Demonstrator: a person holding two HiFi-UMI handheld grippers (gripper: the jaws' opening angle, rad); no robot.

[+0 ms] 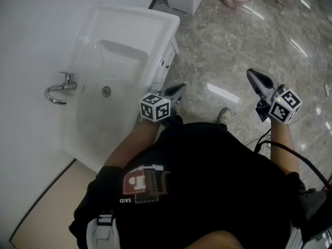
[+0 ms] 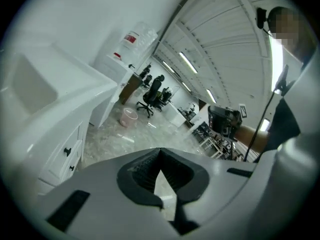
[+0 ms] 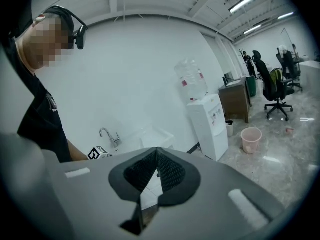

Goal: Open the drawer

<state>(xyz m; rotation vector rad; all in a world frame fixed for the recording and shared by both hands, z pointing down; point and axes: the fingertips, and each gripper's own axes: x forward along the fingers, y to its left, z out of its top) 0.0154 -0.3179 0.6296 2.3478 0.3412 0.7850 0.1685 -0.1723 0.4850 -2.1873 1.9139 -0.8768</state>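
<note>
While both grippers hang in the air short of the washbasin, nothing of the task shows as done. Nearest, the left gripper has its jaws pressed together at the tips with nothing between them. It sits just off the washbasin's front corner, pointing along the floor past it. The right gripper, likewise closed tip to tip and empty, is well apart from the washbasin, out over the open floor and turned back toward it. Under the washbasin's rim, on the cabinet face beside the left gripper, are the drawers, two fronts one above the other, each with a small black knob. Both fronts look flush with the cabinet, so I judge them closed and untouched. The tap stands at the washbasin's wall side. Beyond the washbasin stands a water dispenser, past that a pink bucket, and farthest off some office chairs. By my reading the whole job is left: part a pair of jaws, bring them to a knob, close on it and pull the front out from under the washbasin.
</note>
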